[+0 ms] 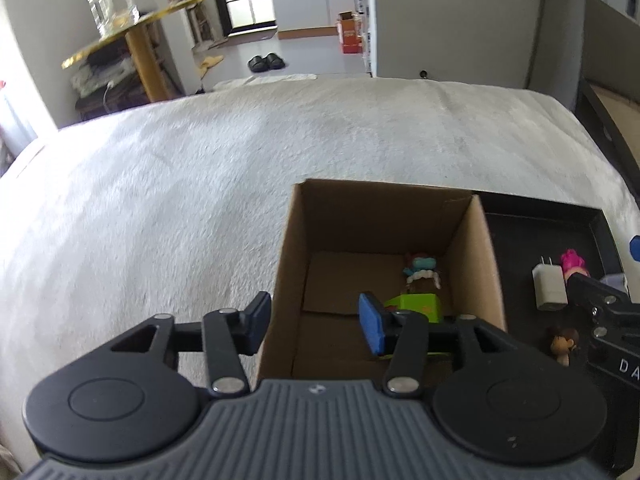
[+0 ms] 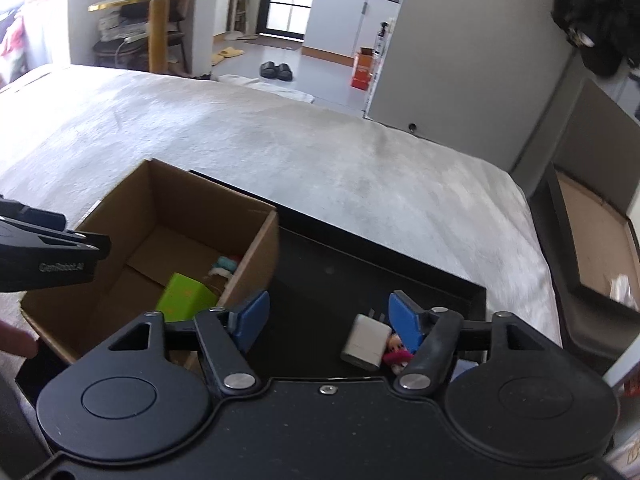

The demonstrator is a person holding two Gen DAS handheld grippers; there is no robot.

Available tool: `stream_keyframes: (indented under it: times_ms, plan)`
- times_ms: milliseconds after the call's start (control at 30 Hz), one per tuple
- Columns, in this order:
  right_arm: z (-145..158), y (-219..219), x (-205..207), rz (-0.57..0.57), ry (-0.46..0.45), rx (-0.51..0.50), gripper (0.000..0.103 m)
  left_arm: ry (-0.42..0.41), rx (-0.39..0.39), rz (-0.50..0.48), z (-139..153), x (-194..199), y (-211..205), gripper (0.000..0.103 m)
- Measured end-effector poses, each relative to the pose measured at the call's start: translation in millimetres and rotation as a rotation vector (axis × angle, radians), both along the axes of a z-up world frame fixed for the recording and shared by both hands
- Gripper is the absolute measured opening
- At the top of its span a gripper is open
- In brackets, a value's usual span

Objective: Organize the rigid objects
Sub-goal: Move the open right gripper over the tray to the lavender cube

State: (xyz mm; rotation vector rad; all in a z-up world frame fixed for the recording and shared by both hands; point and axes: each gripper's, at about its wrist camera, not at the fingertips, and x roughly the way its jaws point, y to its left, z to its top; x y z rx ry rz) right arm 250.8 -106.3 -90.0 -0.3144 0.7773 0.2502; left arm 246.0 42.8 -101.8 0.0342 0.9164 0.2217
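Toys sit low in the frame: open right tongs (image 2: 328, 320) should close gently around the white charger (image 2: 366, 342); left tongs (image 1: 316, 326) hang open, empty.

One box (image 1: 472, 240) holds two items: one green block (image 1: 416, 306) and one figurine (image 1: 420, 270). One black tray (image 1: 560, 220) holds three items: one white charger (image 1: 550, 288), one pink figurine (image 1: 574, 264) and one brown figurine (image 1: 563, 344).

A home bedroom: a bed (image 1: 200, 184) under a white blanket, slippers (image 1: 266, 62) on the floor, and kitchen cabinets (image 2: 344, 12) through the doorway.
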Motion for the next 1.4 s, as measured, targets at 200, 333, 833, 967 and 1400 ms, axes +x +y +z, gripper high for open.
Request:
stream_keyframes:
  times_ms: [200,333,833,967,1400]
  plan:
    - [-6.6,-27.4,-2.6,-0.044,0.008,0.05,0.083,0.009,0.072,-0.042,3.9,5.9,-25.8,0.054]
    - [-11.1,-45.1,-3.9,-0.061,0.019,0.089,0.087,0.016,0.121,-0.057,4.5,9.6,-40.9,0.062]
    - [-37.5,-100.3,1.1,-0.111,0.027,0.183,0.091,0.049,0.272,-0.137,-0.7,17.0,-88.2,0.066]
    - [-51.7,-112.6,0.7,-0.14,0.03,0.218,0.092,0.058,0.324,-0.162,-2.3,18.6,-96.8,0.066]
    - [-74.5,-140.2,4.7,-0.206,0.032,0.261,0.088,0.084,0.399,-0.199,-14.4,26.6,-128.8,0.066]
